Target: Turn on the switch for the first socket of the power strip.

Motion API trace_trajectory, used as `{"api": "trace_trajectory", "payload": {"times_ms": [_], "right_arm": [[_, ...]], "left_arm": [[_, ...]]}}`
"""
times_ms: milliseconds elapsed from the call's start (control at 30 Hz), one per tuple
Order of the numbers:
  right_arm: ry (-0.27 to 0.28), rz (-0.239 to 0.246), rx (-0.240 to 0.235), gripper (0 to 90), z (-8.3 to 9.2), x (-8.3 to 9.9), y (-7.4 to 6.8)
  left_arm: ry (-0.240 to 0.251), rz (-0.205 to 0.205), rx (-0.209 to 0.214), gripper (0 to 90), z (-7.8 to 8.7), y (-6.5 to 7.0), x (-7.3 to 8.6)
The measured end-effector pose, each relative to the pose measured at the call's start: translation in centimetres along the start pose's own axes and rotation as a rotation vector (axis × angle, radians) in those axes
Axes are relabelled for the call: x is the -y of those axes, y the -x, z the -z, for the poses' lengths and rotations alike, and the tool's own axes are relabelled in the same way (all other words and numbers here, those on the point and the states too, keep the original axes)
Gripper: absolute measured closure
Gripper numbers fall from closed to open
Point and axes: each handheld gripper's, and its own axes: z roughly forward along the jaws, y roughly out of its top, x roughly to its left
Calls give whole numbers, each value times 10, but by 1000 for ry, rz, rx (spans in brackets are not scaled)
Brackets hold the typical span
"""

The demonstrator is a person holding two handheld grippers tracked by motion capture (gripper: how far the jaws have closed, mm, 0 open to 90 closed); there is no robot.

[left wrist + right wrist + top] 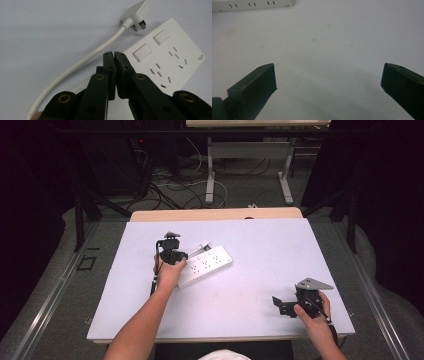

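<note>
The power strip (pixel 206 265) is laid flat mid-table, its cord (pixel 82 62) and plug (pixel 136 13) loose beside it. The left gripper (pixel 114 53) is held over its near corner, jaws pinched together on nothing, probably for pressing a switch. The right gripper (pixel 328 80) is parked well apart, jaws spread wide.

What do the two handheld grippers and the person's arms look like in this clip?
Both grippers are black. The left gripper has flat jaws on linkage arms with brass-coloured pivot bushings, and a dark cable trails from it. The right gripper carries a grey three-cornered plate on top. Both forearms are bare, with no sleeves in view.
</note>
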Motion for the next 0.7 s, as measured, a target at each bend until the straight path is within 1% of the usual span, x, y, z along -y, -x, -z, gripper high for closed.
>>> {"api": "trace_trajectory", "payload": {"times_ms": [33,100,133,233,267,400,433,533,667,700], "right_arm": [[5,-7,0,0,0,0,0],[6,-4,2,0,0,0,0],[7,1,10,0,0,0,-1],[5,-5,3,0,1,0,-2],[13,1,10,0,1,0,-2],[9,-2,4,0,2,0,-2],[8,-3,2,0,1,0,-2],[10,1,8,0,1,0,-2],[8,-3,2,0,1,-1,-2],[13,-3,8,0,1,0,-2]], "left_arm": [[1,-6,1,865,1,0,0],[1,-10,5,857,2,1,1],[-1,-23,6,847,3,1,1],[0,-40,10,839,5,4,2],[1,-46,10,835,6,5,2],[-5,-69,26,807,9,8,2],[0,-72,27,798,10,9,3],[-2,-85,37,782,11,10,3],[11,-104,47,736,14,12,3],[14,-109,51,710,15,12,3]]}}
